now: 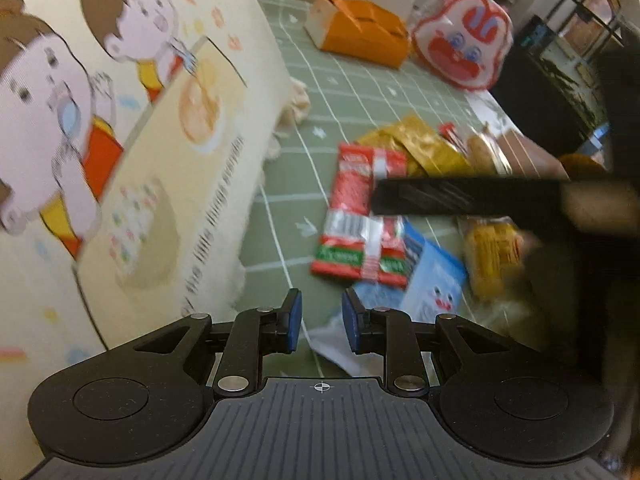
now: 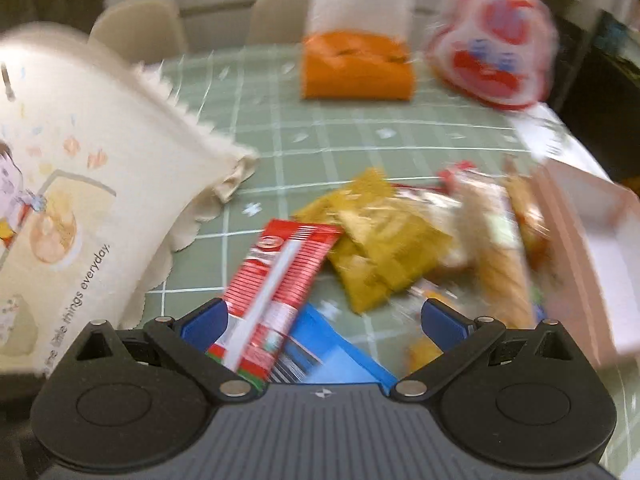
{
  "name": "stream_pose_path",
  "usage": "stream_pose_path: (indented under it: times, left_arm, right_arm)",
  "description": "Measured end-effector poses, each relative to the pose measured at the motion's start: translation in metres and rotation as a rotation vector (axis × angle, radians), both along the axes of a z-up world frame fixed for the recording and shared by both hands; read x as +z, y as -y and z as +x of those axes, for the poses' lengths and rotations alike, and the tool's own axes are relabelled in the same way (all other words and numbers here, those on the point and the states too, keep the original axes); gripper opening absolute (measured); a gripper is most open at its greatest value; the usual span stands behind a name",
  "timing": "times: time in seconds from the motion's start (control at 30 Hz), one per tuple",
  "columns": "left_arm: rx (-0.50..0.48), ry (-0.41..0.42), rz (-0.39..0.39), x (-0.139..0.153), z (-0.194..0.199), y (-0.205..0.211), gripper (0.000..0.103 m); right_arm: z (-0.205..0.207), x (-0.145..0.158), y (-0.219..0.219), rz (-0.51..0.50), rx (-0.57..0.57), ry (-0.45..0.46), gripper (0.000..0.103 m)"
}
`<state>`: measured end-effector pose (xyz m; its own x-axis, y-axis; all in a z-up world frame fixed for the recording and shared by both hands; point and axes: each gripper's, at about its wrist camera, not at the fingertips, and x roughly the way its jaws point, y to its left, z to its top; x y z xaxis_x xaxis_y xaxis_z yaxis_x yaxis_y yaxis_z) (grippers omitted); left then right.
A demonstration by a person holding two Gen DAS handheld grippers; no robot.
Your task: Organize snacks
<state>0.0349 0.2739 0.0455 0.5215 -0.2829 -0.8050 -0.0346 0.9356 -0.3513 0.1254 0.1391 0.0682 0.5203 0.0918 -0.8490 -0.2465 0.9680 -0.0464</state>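
Note:
Snack packets lie in a loose heap on the green checked tablecloth (image 1: 352,96). A red packet (image 2: 276,280) lies between the wide-open jaws of my right gripper (image 2: 326,324), close against the left finger, with no pad pressing on it. Gold packets (image 2: 380,248) and a blue packet (image 2: 332,344) lie beside and under it. In the left wrist view one black finger (image 1: 460,196) of the right gripper reaches over the red packet (image 1: 360,220). My left gripper (image 1: 323,320) hangs beside a cream cartoon-print bag (image 1: 132,140), its jaws a narrow gap apart with nothing between them.
An orange tissue box (image 2: 356,64) and a red-and-white cartoon-face bag (image 2: 492,44) stand at the far side. A pale pink box (image 2: 592,240) lies at the right edge, with clear-wrapped baked snacks (image 2: 500,252) next to it. Chairs (image 2: 140,24) stand behind the table.

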Motion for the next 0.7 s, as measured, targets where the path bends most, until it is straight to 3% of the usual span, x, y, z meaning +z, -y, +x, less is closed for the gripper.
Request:
stream_pose_path:
  times: [0.2,0.27,0.43,0.5,0.6,0.7]
  left_arm:
    - [-0.012,0.0,-0.015,-0.001,-0.005,-0.002,0.026]
    - [-0.009,0.003,-0.031,-0.001,-0.007,-0.004,0.026]
    - [0.002,-0.003,-0.072,-0.002,-0.007,-0.01,0.026]
    - [0.005,0.001,-0.076,-0.001,-0.007,-0.01,0.026]
    - [-0.003,0.008,-0.082,0.001,-0.006,-0.006,0.026]
    - [-0.027,0.021,-0.092,0.005,-0.005,0.002,0.026]
  right_arm:
    - [0.025,-0.024,-0.034,-0.09,0.099,-0.099,0.103]
    - [0.023,-0.026,-0.034,-0.09,0.12,-0.101,0.094]
    - [0.021,-0.012,-0.005,0.007,0.068,-0.132,0.042]
    - [0.018,-0.005,0.007,0.013,0.051,-0.125,0.038]
    - [0.015,0.004,0.029,0.026,0.01,-0.122,0.016]
    - [0.01,0.012,0.053,0.056,-0.03,-0.126,0.016]
